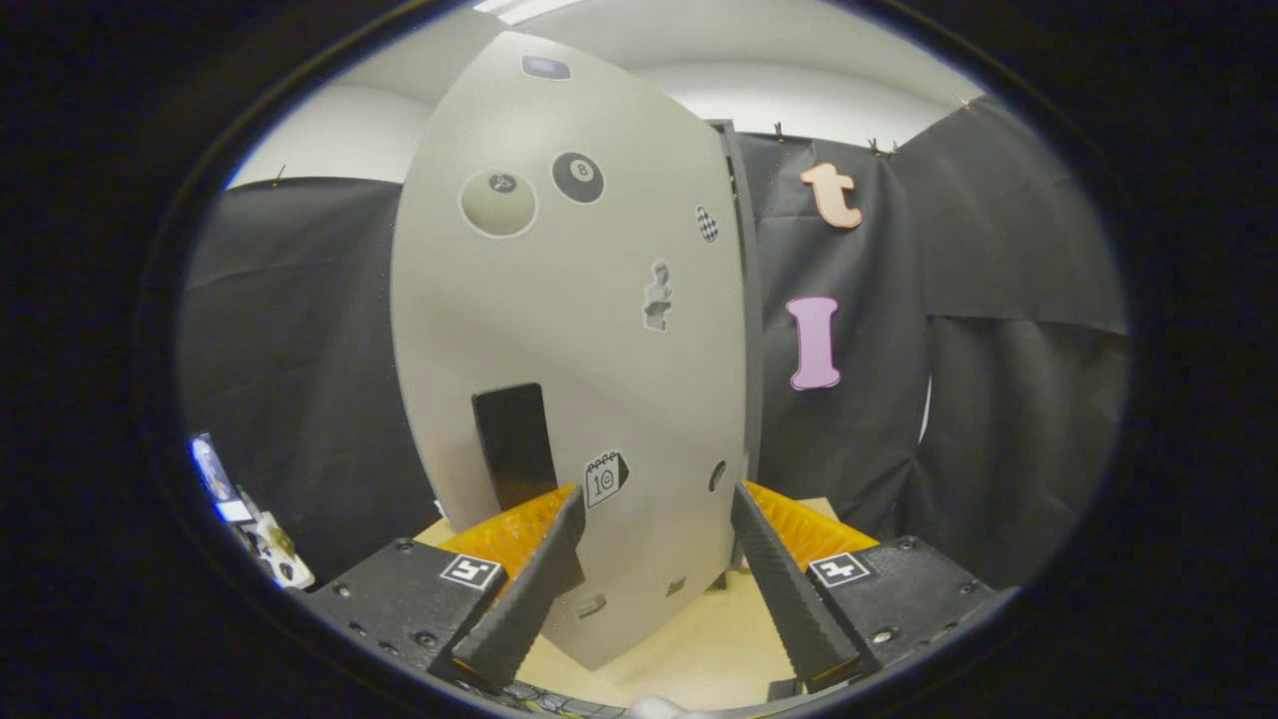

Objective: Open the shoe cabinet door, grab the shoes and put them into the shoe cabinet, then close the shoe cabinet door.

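The tall grey shoe cabinet door (569, 330), dotted with stickers, stands just ahead on the pale wooden table (689, 649); its black rectangular handle (514, 444) sits near the left finger; the gripper (654, 499) fingers spread wide, holding nothing.

Fisheye on hand-held gripper (659, 504), facing close shoe cabinet door (569, 350), low above table (689, 649)

Even, fairly bright overhead light from a ceiling lamp (519, 8) at top; soft shadows; strong fisheye bending at edges; door (569, 330) sharp, lower left blurry.
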